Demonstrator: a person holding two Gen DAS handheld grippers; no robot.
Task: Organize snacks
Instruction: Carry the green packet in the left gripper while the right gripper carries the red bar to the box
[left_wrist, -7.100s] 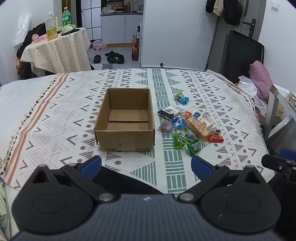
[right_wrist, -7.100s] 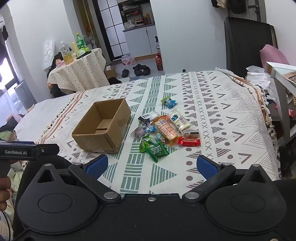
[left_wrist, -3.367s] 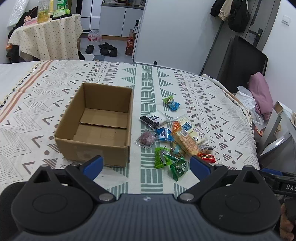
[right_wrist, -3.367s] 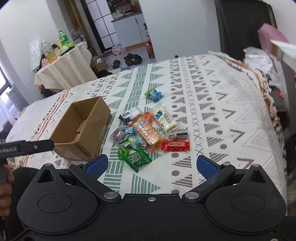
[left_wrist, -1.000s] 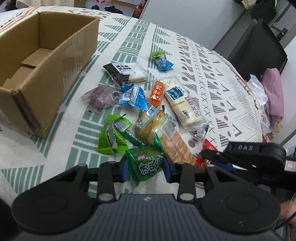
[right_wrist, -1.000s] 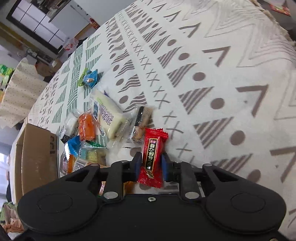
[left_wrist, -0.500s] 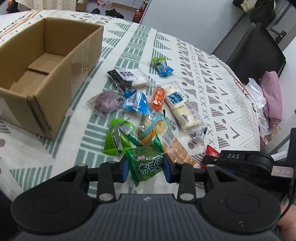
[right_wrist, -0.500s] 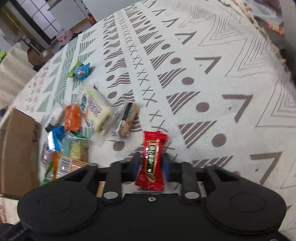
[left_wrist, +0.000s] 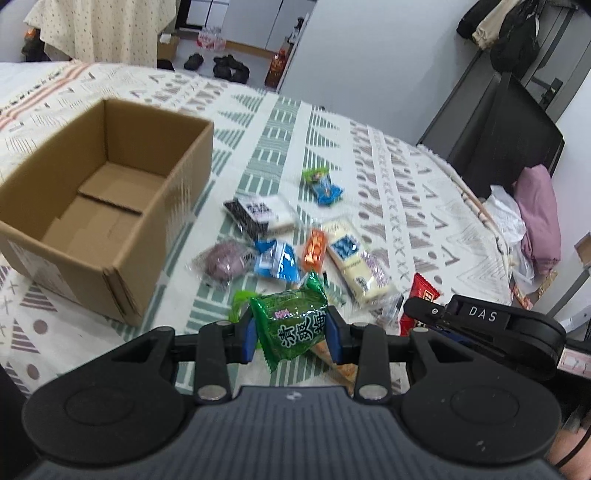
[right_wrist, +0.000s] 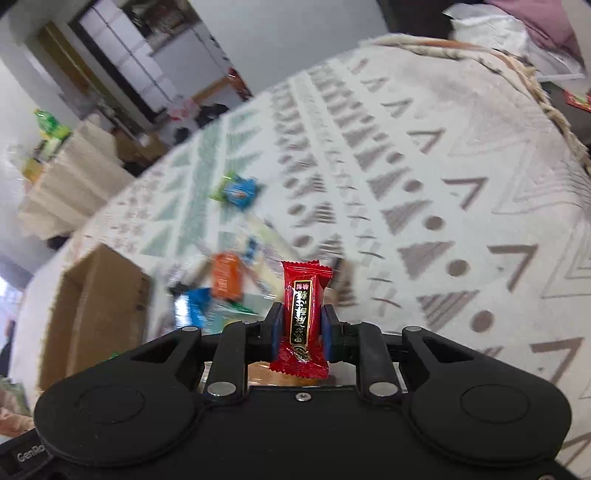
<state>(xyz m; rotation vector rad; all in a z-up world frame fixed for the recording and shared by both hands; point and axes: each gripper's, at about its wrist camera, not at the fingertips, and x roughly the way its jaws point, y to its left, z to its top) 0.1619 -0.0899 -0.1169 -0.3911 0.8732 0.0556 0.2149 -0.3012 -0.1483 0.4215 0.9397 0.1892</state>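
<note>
You're in the carry step: both grippers loaded, nothing dropped in the box yet.

Your left gripper (left_wrist: 291, 334) is clamped on the green snack packet (left_wrist: 291, 325); pads press both sides and the packet sticks up and forward between them, clear of the cloth. Your right gripper (right_wrist: 298, 328) is clenched on the red candy bar (right_wrist: 303, 317), held upright with its top end poking out past the fingertips. In the left view that right gripper sits just to the right of yours, red wrapper peeking over it.

The cardboard box (left_wrist: 122, 266) is ahead and to the left of the left gripper, open top, looks empty inside. From the right gripper it's further off to the left, blurred. The rest of the snack pile (left_wrist: 295, 251) lies on the patterned bedspread (left_wrist: 406, 192) straight ahead of the left gripper, between it and the box's near right corner: purple, blue, orange, a long cream pack, a black-and-white one, and a blue-green one further out.

Next move, my read: swing the left gripper left and forward until the green packet is over the box opening, then let go. Clear the box wall first so the packet doesn't catch on it. Right gripper has to cross over the pile to get there, so keep the bar high and go second, or you'll bump grippers over the box.
</note>
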